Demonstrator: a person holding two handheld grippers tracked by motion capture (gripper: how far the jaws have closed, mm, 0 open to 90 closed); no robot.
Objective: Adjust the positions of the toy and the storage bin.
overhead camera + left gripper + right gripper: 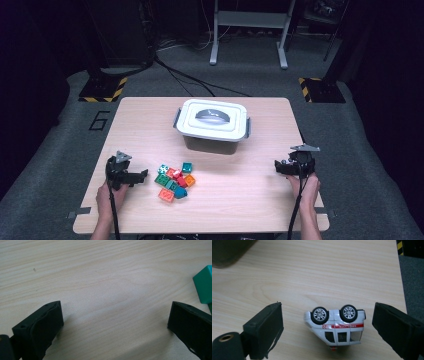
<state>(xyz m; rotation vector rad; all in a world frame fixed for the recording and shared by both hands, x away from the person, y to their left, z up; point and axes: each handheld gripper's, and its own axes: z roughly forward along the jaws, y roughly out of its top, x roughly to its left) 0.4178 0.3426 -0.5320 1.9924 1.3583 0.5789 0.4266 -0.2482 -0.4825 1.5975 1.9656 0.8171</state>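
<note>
white toy car (335,326) w/ a red side stripe lies tipped on its side, wheels facing the camera, on the wood surface (324,272) near its right edge, between the right claw (327,330) jaws, which are spread and not touching it. risk, imo: closing on wheels or the smooth roof could make it roll or squirt out, maybe off the edge. left claw (115,325) released over bare wood, a green block (203,285) just beside it. lidded bin (213,125) sits further back, colored blocks (175,182) near the left claw.
</note>
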